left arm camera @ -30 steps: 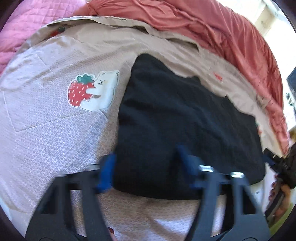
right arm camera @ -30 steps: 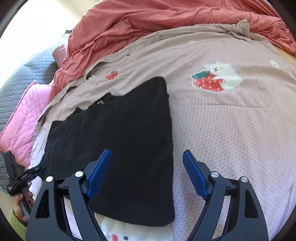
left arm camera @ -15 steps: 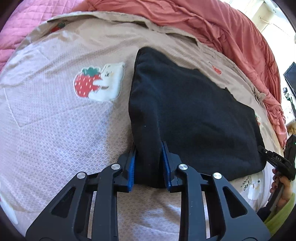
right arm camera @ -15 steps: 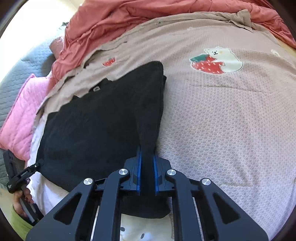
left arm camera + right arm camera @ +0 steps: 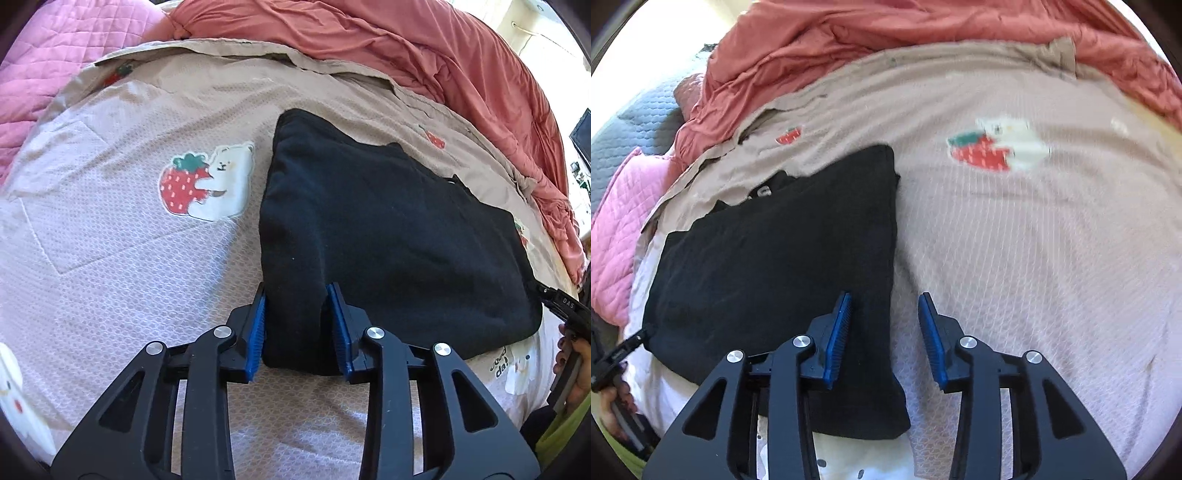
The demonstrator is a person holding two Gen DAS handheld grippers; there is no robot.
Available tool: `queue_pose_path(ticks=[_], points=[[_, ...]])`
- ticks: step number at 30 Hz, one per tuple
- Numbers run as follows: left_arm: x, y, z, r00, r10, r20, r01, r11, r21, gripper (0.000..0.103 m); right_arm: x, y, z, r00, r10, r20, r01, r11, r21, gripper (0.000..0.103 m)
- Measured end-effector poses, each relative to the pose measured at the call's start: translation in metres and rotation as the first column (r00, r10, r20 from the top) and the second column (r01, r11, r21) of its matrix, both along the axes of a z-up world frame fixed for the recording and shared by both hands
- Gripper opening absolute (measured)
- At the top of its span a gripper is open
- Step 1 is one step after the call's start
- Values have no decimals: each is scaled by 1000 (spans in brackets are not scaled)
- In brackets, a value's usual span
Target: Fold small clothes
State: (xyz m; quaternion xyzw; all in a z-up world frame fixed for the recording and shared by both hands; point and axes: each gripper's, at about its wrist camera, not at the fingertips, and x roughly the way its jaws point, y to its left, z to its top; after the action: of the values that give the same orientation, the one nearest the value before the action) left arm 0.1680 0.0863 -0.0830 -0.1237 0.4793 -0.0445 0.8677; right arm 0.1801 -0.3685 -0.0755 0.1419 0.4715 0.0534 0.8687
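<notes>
The left gripper [image 5: 298,326] has a bunched fold of the black garment [image 5: 388,236] between its blue pads, which touch the cloth on both sides as the jaws ease apart. The right gripper [image 5: 884,341] is opening too; its pads stand clear, with the garment's edge lying loose between them. The garment lies flat on a beige bedsheet [image 5: 122,258] printed with a strawberry-and-bear patch [image 5: 207,184]. A rumpled red blanket [image 5: 849,40] lies beyond it.

Bed with beige strawberry-bear sheet [image 5: 147,295], black garment [image 5: 388,240] lying centre, red duvet [image 5: 406,48] at twelve o'clock, pink quilt [image 5: 48,55] at ten
</notes>
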Motion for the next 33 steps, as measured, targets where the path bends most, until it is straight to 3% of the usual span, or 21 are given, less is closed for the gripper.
queue_pose_path(ticks=[2, 7, 13, 18, 20, 22, 25, 27, 33], points=[[-1, 2, 3, 1000, 14, 2, -14, 1000, 2, 25, -2, 6, 9, 999, 23, 49, -22, 1000, -12, 47], [-5, 2, 26, 998, 19, 65, -23, 998, 60, 25, -4, 34, 24, 982, 130, 137, -118, 989, -88, 49], [1, -29, 40, 993, -56, 103, 51, 998, 47, 25, -5, 82, 25, 945, 284, 165, -267, 957, -114, 54], [21, -49, 26, 995, -81, 54, 79, 996, 48, 32, -11, 119, 16, 908, 387, 159, -362, 917, -165, 63], [29, -54, 15, 996, -83, 33, 79, 993, 89, 41, -11, 129, 10, 902, 408, 139, -378, 903, -203, 64], [36, -54, -2, 997, -70, -25, 73, 988, 139, 41, -9, 132, 2, 903, 414, 113, -383, 897, -222, 64], [34, -49, -13, 998, -63, -24, 66, 992, 111, 42, 1, 126, -9, 921, 383, 67, -368, 915, -165, 66], [31, -50, -12, 996, -83, -12, 84, 988, 128, 42, 2, 124, -9, 925, 372, 71, -360, 922, -141, 66], [18, -43, -1, 998, -62, 32, 59, 995, 84, 42, 0, 121, -5, 927, 365, 90, -353, 928, -122, 66]])
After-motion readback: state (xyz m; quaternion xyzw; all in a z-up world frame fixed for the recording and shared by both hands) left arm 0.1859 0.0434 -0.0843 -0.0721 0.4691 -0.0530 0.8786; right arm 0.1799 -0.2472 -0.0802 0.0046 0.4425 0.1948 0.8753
